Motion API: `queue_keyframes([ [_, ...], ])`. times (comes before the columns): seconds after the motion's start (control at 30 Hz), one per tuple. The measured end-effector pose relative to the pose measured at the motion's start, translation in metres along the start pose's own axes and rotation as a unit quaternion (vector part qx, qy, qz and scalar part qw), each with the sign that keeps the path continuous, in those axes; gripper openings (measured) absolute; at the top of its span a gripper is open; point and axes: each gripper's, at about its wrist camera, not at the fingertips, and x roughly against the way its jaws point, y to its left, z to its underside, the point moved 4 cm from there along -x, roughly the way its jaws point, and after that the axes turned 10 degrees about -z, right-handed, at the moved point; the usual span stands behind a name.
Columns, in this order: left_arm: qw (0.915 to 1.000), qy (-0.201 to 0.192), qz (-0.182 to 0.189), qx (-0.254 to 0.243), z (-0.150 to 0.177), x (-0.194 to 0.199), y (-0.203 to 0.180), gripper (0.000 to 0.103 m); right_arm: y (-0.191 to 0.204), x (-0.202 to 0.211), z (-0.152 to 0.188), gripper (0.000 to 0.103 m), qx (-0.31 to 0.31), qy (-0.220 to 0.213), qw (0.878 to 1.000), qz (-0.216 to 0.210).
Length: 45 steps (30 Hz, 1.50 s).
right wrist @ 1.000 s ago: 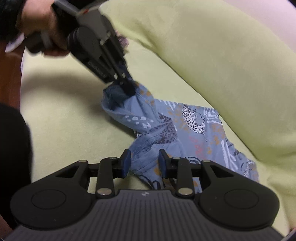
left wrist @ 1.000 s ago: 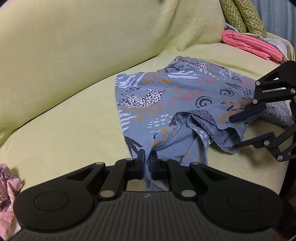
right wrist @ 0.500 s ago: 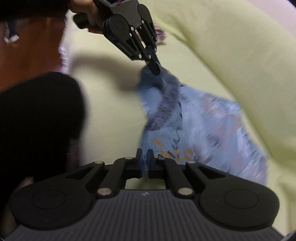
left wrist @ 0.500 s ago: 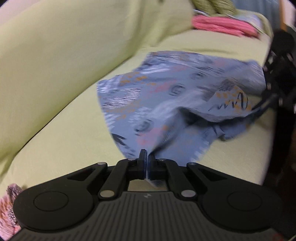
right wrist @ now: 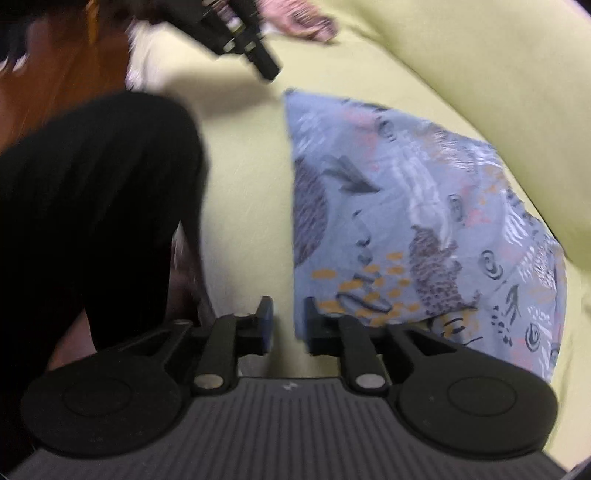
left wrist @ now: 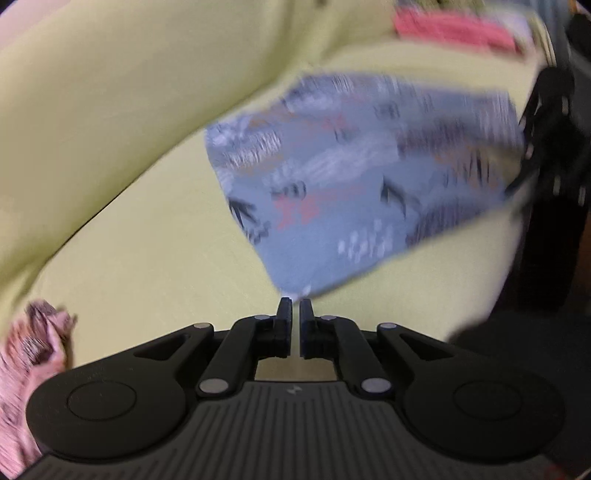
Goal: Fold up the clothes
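A blue patterned garment (left wrist: 351, 177) lies spread flat on the yellow-green sofa seat (left wrist: 155, 266); the picture is motion-blurred. My left gripper (left wrist: 295, 304) sits just short of the garment's near corner. Its jaws are opening with a narrow gap, and no cloth is between them. In the right wrist view the garment (right wrist: 413, 229) lies ahead and to the right. My right gripper (right wrist: 286, 304) is open and its jaws are still opening, with the cloth's edge beside its right finger (right wrist: 310, 314) and only bare seat in the gap. Each gripper shows in the other's view: the right (left wrist: 521, 155) and the left (right wrist: 267, 72).
Folded pink clothes (left wrist: 454, 27) are stacked at the far end of the seat. A crumpled pink patterned garment (left wrist: 33, 347) lies near my left gripper. The sofa back (right wrist: 498, 74) rises behind. A person's dark-clothed leg (right wrist: 92, 206) and wooden floor (right wrist: 55, 74) are at the seat's front.
Both grippers were shut on the garment's bunched front edge and drew it out flat. Both have since let go, backed off its corners and stand apart from the cloth.
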Motion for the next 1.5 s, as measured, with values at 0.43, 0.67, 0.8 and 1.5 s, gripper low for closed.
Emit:
queue_keyframes([
  [0.43,0.9803,-0.037,-0.073,-0.180,0.003,-0.038,-0.032,0.031,0.005,-0.050,-0.024,0.030,0.055,-0.008,0.998,0.033],
  [0.67,0.9987,0.003,-0.029,-0.042,-0.022,-0.045,0.008,0.010,-0.027,-0.020,-0.037,0.000,-0.002,-0.043,0.997,0.060],
  [0.8,0.9980,0.028,0.009,0.056,-0.042,-0.034,0.036,0.005,-0.057,0.011,-0.045,0.000,-0.044,-0.063,0.996,0.044],
  [1.5,0.9850,0.103,0.000,0.139,-0.015,-0.045,0.035,0.003,-0.042,-0.014,0.013,0.012,-0.064,0.013,0.990,0.128],
])
